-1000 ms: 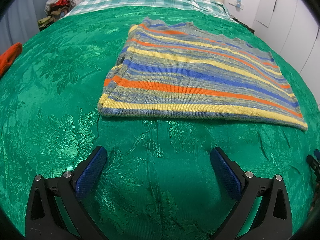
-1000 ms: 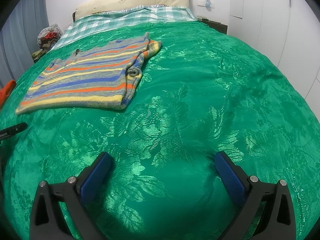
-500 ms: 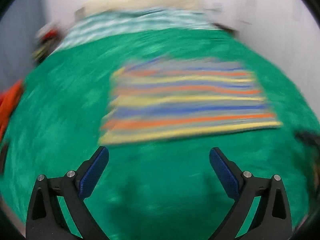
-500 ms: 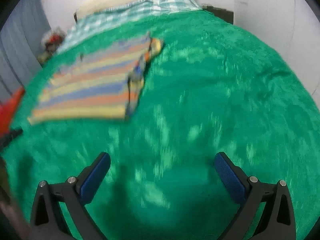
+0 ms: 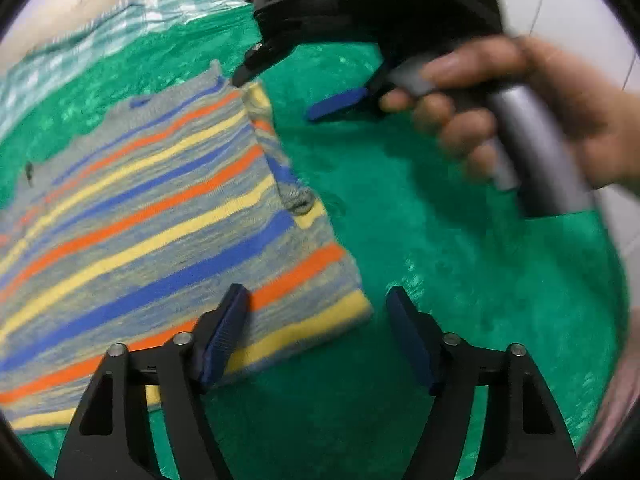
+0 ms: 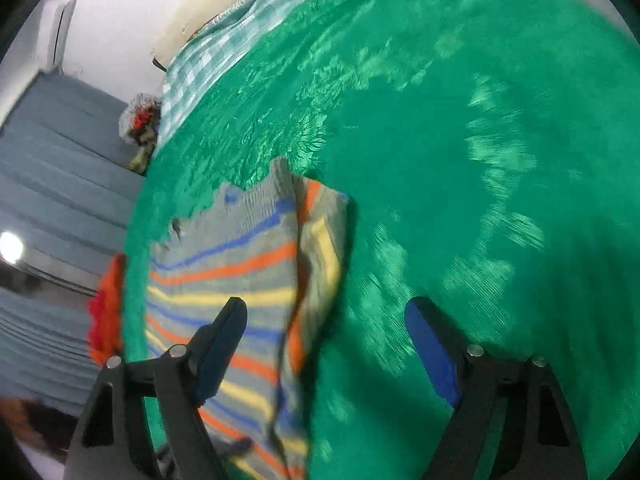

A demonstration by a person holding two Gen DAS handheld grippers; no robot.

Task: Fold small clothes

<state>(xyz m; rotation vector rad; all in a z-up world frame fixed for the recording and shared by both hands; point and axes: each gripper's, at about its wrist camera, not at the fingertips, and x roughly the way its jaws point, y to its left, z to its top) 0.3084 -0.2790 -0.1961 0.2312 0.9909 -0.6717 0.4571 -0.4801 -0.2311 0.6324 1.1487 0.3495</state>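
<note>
Knitted striped sweater (image 5: 152, 216) lies folded on glossy green bedspread (image 5: 460, 260), both claws unclenched, jaws just narrowing

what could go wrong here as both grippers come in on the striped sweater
1. The left gripper straddles only the bottom corner of the striped sweater; its fingers, which have just been closing, may catch a single layer and undo the fold.
2. The right gripper, its fingers also just closing, sits over the folded-in sleeve and could drag it loose.
3. Either might pinch the green bedspread too.
</note>
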